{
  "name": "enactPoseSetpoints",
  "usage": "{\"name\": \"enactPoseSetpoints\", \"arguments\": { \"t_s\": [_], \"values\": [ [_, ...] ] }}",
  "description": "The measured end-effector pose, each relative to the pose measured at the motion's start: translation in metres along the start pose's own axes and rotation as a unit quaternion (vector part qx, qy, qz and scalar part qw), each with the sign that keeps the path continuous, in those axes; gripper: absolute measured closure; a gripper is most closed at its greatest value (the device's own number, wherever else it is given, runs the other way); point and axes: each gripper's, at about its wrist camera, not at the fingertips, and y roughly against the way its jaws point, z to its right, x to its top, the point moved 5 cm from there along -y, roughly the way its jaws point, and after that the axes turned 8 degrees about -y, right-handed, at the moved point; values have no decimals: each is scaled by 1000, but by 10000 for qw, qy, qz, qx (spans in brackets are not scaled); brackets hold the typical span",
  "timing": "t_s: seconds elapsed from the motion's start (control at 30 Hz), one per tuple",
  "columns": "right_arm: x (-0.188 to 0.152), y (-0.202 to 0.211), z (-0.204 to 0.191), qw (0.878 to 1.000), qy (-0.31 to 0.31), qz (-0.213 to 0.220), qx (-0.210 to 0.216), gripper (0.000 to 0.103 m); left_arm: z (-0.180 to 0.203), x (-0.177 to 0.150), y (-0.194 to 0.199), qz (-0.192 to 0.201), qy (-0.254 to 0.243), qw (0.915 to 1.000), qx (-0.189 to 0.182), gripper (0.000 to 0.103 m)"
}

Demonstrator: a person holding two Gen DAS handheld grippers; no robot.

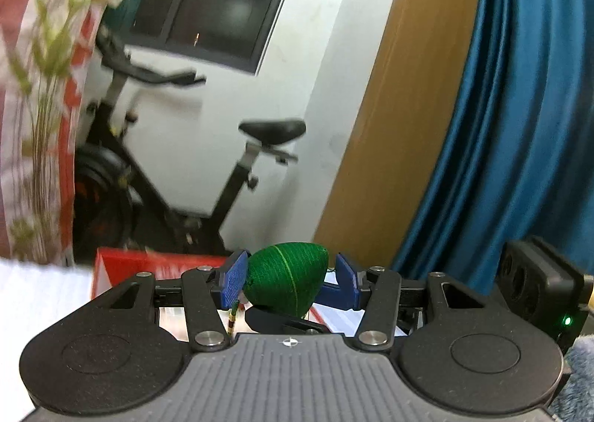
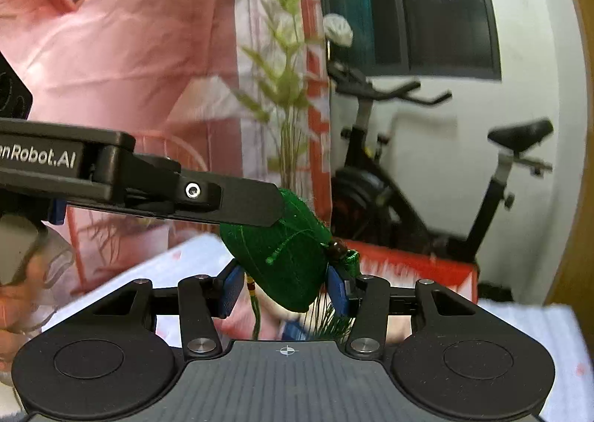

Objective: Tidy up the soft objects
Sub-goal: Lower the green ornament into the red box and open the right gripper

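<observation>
Green thread-wound cone (image 1: 286,279) pinched by both grippers' fingers (image 2: 228,295); long axis slanted, tip pointing down.

Black claw (image 1: 287,279) — blue ribbed pads (image 1: 234,279); silver screws.

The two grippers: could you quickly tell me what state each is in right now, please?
Left gripper: around the green wrapped ornament, grip cannot be told.
Right gripper: closed on the same ornament.

One green thread-wound ornament (image 1: 287,279) shows, between two grippers, left gripper (image 1: 293,279) and right gripper (image 2: 284,292). Behind stand one exercise bike (image 1: 178,162), one red box (image 1: 148,268) and one blue curtain (image 1: 519,125).
</observation>
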Motion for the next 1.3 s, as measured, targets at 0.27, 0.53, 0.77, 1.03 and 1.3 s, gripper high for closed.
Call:
{"name": "enactPoseSetpoints", "arguments": {
  "t_s": [0.27,0.53,0.77,1.03,1.3],
  "values": [
    [24,-35,28,9998,128,-31,-155,58,-5,-17,-44,-323,112,9994,-5,49],
    [-42,-66,55,9957,-370,-771,-370,58,-20,-69,-84,-1058,453,9934,-35,49],
    [-72,-76,66,9885,-830,-1121,-586,56,-31,-76,-88,-1253,348,9913,188,47],
    [-80,-66,72,9857,-779,-1125,-986,30,-43,-73,-66,-1224,113,9894,769,21],
    [-73,-43,62,9872,-312,-1001,-1206,2,-43,-75,-34,-1199,-156,9866,1099,7]
  ]
}}
